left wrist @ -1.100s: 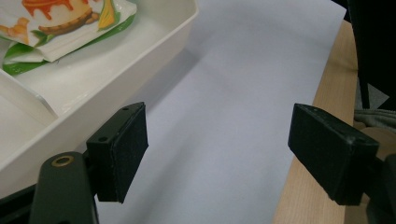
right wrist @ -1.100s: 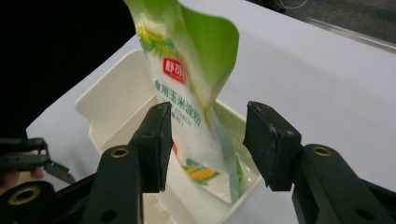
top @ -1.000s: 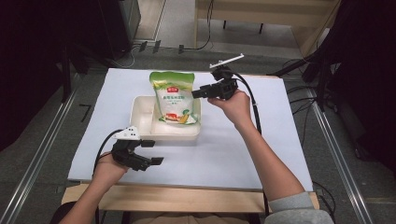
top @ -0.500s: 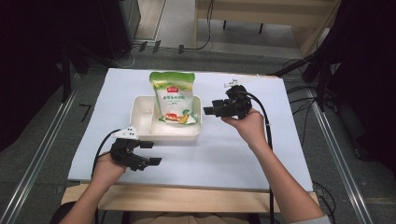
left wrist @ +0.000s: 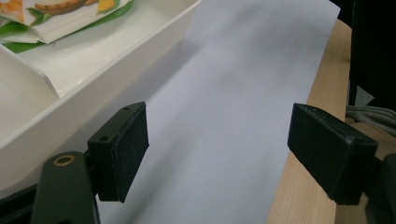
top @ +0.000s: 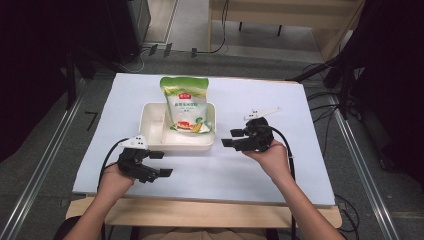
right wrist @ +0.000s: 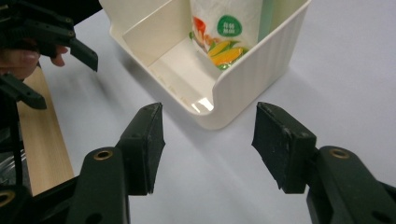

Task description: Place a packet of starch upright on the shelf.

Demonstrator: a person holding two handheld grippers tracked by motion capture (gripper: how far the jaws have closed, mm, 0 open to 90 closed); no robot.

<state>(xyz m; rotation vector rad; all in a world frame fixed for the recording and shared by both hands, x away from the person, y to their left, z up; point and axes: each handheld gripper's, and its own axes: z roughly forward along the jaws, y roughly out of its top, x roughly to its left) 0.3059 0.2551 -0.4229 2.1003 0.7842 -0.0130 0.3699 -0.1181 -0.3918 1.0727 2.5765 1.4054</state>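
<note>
White sheet-covered table (top: 310,170), nothing else on it but the tray and the two grippers. Cream divided tray (top: 150,131) sits centre; green snack pouch (top: 186,102) stands in its right compartment, upright, leaning back toward 12 o'clock, top well above the rim. Left compartment empty.

Right gripper (top: 229,138) is just off the tray's 3 o'clock side, pointing at the tray, jaws parted about two-thirds with nothing between them. They have just been opening a little further. Left gripper (top: 161,164) rests at the tray's 7 o'clock, near the table's front edge, jaws wide, empty.

Risks, as a judgement: pouch is tall, soft and only propped on the tray wall. If the right gripper sweeps back in at rim height, it can clip the tray corner, shove the light tray across the sheet and tip the pouch over. The left gripper sits close enough to nudge the front wall too.
</note>
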